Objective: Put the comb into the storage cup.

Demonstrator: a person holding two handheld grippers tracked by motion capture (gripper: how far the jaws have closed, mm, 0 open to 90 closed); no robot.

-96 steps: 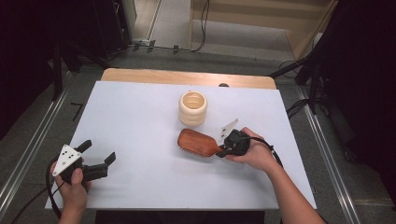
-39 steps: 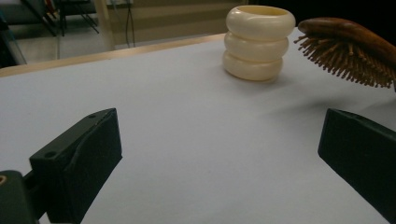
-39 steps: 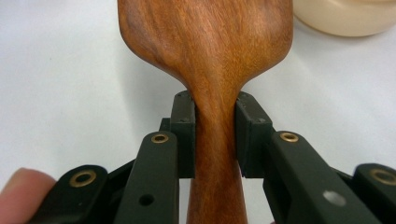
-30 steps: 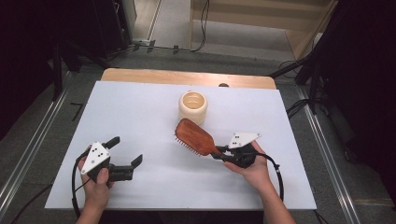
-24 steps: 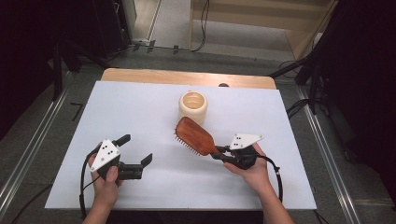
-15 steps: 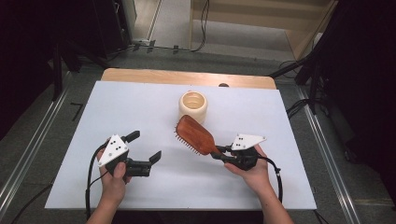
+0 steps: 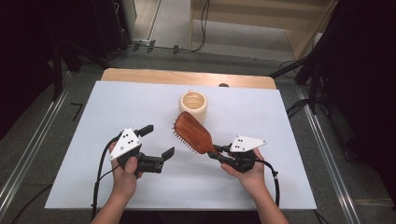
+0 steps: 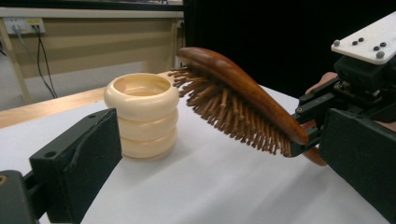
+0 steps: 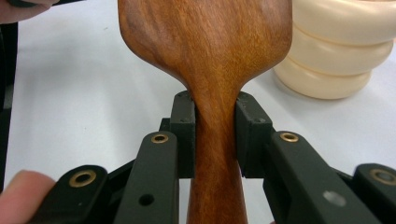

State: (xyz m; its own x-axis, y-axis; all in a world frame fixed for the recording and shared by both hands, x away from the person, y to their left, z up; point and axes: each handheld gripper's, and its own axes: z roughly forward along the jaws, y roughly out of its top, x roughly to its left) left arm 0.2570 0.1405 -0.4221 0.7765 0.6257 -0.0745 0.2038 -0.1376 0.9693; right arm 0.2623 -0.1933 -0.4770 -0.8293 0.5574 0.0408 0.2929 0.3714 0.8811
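A wooden hairbrush [image 7: 192,132] hangs tilted above the white table, bristles facing left and down. My right gripper [image 7: 215,154] is shut on its handle [image 9: 215,140], the pads pressing both sides of the neck. A cream ribbed cup [image 7: 193,105] stands upright just behind the brush head. My left gripper [image 7: 158,141] is open, its jaws wide apart with nothing between them, left of the brush. In the left gripper view the hairbrush [image 8: 243,93] and the cup [image 8: 142,114] lie ahead, and the other gripper [image 8: 345,93] holds the brush at the right.
The white table top [image 7: 93,107] lies over a wooden board [image 7: 140,75] that shows along the far edge. Grey floor with metal rails runs on both sides, and dark equipment stands at the back left and right.
My left gripper has moved right and a little up, closer to the brush. The right gripper and the brush have stayed in place.
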